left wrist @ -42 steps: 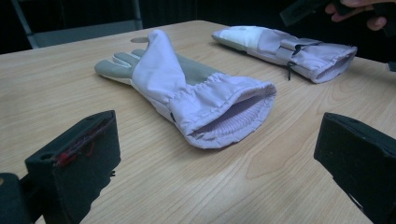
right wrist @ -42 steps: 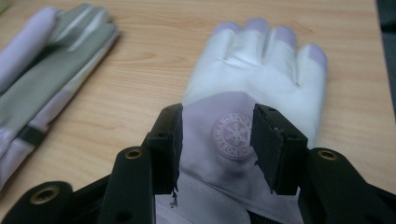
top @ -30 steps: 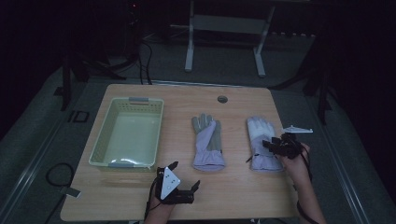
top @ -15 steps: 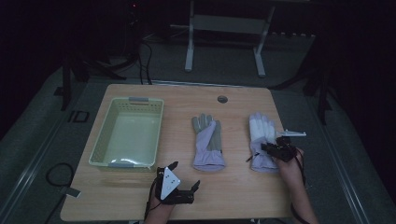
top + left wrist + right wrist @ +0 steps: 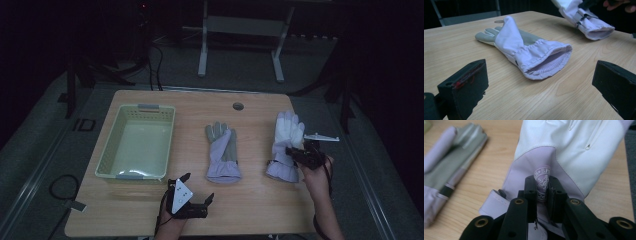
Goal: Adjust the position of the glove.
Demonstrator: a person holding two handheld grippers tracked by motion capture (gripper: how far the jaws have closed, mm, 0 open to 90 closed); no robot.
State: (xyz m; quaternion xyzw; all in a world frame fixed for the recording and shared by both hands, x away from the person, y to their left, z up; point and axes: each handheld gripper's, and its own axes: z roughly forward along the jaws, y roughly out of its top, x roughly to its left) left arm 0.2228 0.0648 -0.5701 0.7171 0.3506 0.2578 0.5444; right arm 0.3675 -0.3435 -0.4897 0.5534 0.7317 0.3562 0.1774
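Closed right gripper on a fold of right glove, lifting it slightly off table. Held left gripper open near other glove. Probably bound for basket.

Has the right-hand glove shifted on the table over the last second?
Yes, slightly: the right-hand glove, pinched by the right gripper, has edged toward the table's far edge.
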